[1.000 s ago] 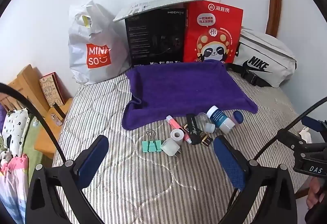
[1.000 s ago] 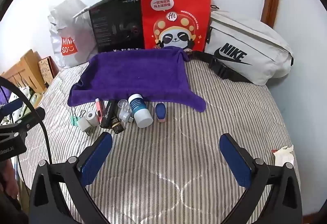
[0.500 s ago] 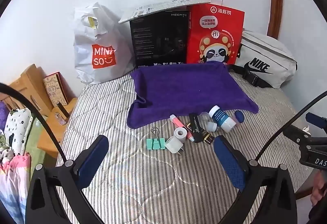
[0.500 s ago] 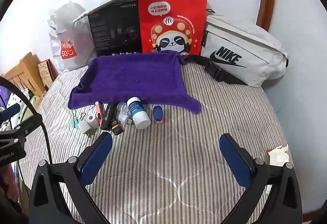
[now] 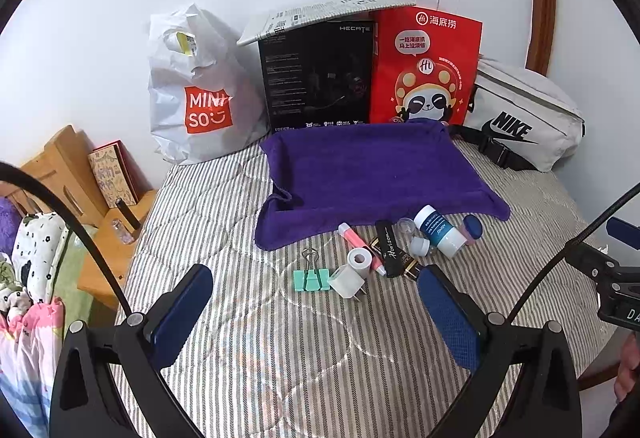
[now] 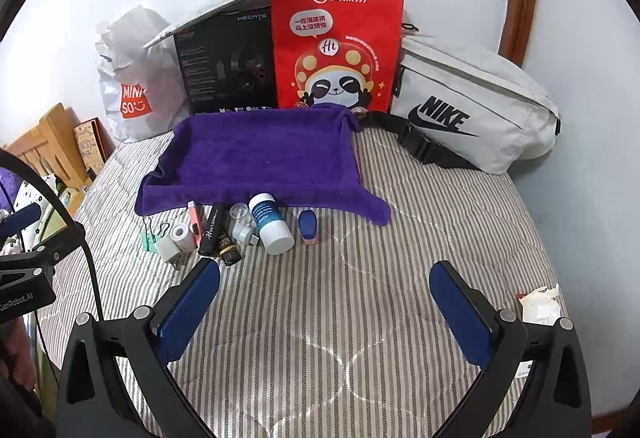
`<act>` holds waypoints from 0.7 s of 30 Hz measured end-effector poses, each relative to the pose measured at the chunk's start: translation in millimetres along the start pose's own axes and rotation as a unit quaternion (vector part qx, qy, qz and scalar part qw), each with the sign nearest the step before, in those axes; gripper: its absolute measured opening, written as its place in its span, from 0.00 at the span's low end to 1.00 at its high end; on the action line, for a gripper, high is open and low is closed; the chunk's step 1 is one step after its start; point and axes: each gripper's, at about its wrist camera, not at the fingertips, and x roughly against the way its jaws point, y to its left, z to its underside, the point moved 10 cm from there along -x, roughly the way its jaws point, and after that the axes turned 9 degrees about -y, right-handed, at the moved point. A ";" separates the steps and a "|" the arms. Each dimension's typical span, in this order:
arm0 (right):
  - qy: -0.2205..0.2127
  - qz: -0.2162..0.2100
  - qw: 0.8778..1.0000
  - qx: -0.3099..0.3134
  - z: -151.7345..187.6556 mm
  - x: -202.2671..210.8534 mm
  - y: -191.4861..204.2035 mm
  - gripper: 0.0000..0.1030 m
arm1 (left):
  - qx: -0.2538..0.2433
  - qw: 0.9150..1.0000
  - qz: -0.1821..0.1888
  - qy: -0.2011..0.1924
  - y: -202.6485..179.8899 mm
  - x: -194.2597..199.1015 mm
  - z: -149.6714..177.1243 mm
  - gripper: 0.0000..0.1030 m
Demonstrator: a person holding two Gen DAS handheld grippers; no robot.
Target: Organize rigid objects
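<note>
A row of small objects lies on the striped bed in front of a purple towel (image 5: 372,170) (image 6: 260,162): a green binder clip (image 5: 311,278), a white charger plug (image 5: 347,281), a white tape roll (image 5: 360,258), a pink tube (image 5: 356,242), a black Horizon tube (image 5: 389,248) (image 6: 211,228), a clear cap (image 6: 240,212), a white-and-blue bottle (image 5: 440,232) (image 6: 269,222) and a blue case (image 5: 472,228) (image 6: 307,224). My left gripper (image 5: 316,314) is open and empty, just short of the clip and plug. My right gripper (image 6: 324,302) is open and empty, short of the bottle.
Against the wall stand a white Miniso bag (image 5: 196,90), a black box (image 5: 316,74), a red panda bag (image 5: 424,70) (image 6: 336,46) and a white Nike pouch (image 5: 520,118) (image 6: 468,106). A wooden stand (image 5: 80,174) is left of the bed. Crumpled paper (image 6: 540,304) lies at the right.
Both grippers have risen and tilted up a little, so the objects sit lower in both views. Nothing was touched. Both stay open.
</note>
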 end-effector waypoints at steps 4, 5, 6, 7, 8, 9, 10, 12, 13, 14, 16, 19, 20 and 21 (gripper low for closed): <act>-0.001 -0.001 1.000 0.002 -0.4 0.8 1.6 1.00 | 0.001 1.000 0.000 0.001 0.4 0.5 0.0 1.00; 0.000 -0.001 1.000 0.002 0.2 1.0 2.1 1.00 | 0.000 1.000 0.000 0.001 0.5 0.8 0.0 1.00; 0.000 0.000 1.000 0.003 0.4 1.1 2.3 1.00 | -0.001 1.000 0.000 0.002 0.6 1.1 -0.1 1.00; 0.000 0.000 1.000 0.003 0.5 1.2 2.7 1.00 | 0.000 1.000 -0.001 0.001 0.5 1.3 0.5 1.00; 0.000 0.000 1.000 0.003 0.2 1.2 3.2 1.00 | 0.000 1.000 -0.001 0.001 0.7 1.2 0.1 1.00; 0.000 0.000 1.000 0.003 0.4 1.2 3.6 1.00 | -0.001 1.000 -0.001 0.001 1.1 1.4 -0.1 1.00; -0.001 -0.001 1.000 0.003 0.3 1.3 4.1 1.00 | -0.001 1.000 -0.001 0.000 1.4 2.1 0.0 1.00; -0.001 -0.001 1.000 0.004 -0.1 1.6 4.6 1.00 | 0.000 1.000 -0.001 -0.001 2.7 2.7 -0.4 1.00; -0.002 0.000 1.000 0.006 -0.4 2.0 4.7 1.00 | 0.000 1.000 -0.001 -0.001 3.4 2.7 -0.5 1.00; -0.002 0.000 1.000 0.006 -0.8 2.1 4.9 1.00 | 0.000 1.000 -0.001 -0.001 3.9 2.7 -0.7 1.00; -0.003 0.000 1.000 0.006 -1.3 2.3 4.7 1.00 | 0.000 1.000 -0.001 0.000 4.0 2.8 -0.8 1.00; -0.002 0.003 1.000 0.007 -1.5 1.9 3.7 1.00 | 0.002 1.000 0.000 0.002 4.2 2.0 -0.6 1.00; -0.002 0.003 1.000 0.007 -1.5 1.8 3.8 1.00 | 0.001 1.000 0.000 0.002 4.2 1.9 -0.3 1.00; -0.001 0.003 1.000 0.007 -1.4 1.8 3.5 1.00 | 0.001 1.000 0.000 0.002 4.4 1.7 -0.5 1.00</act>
